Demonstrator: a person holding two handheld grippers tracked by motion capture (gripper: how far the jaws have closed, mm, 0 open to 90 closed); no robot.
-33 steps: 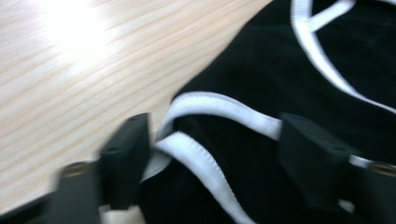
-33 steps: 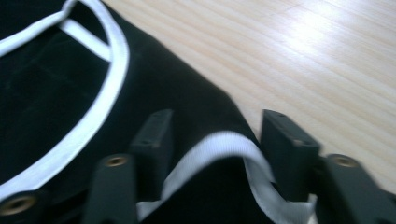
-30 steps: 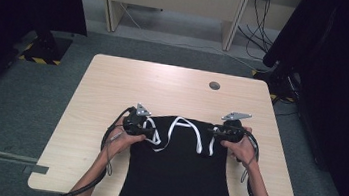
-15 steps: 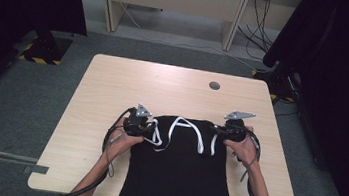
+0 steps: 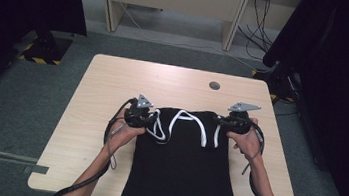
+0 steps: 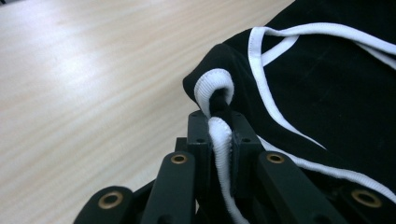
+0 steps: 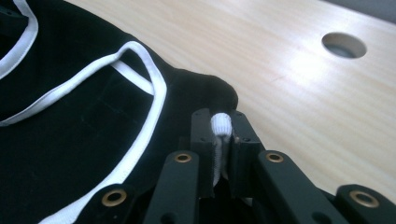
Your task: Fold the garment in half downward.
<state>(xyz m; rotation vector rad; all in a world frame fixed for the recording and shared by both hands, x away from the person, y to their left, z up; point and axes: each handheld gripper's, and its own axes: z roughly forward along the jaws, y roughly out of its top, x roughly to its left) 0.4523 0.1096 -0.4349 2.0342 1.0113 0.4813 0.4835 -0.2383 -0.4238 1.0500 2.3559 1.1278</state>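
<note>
The wooden table (image 5: 113, 85) fills the frame's middle. A black garment (image 5: 183, 174) with white trim (image 6: 261, 88) lies at its lower centre. The left gripper (image 5: 145, 119) and right gripper (image 5: 224, 121) each clamp 1 trimmed corner.

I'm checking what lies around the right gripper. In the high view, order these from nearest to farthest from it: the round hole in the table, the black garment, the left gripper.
1. black garment, its white-trimmed corner pinched in the right gripper
2. round hole, ahead, toward the table's far edge
3. left gripper, across the garment's top edge
</note>
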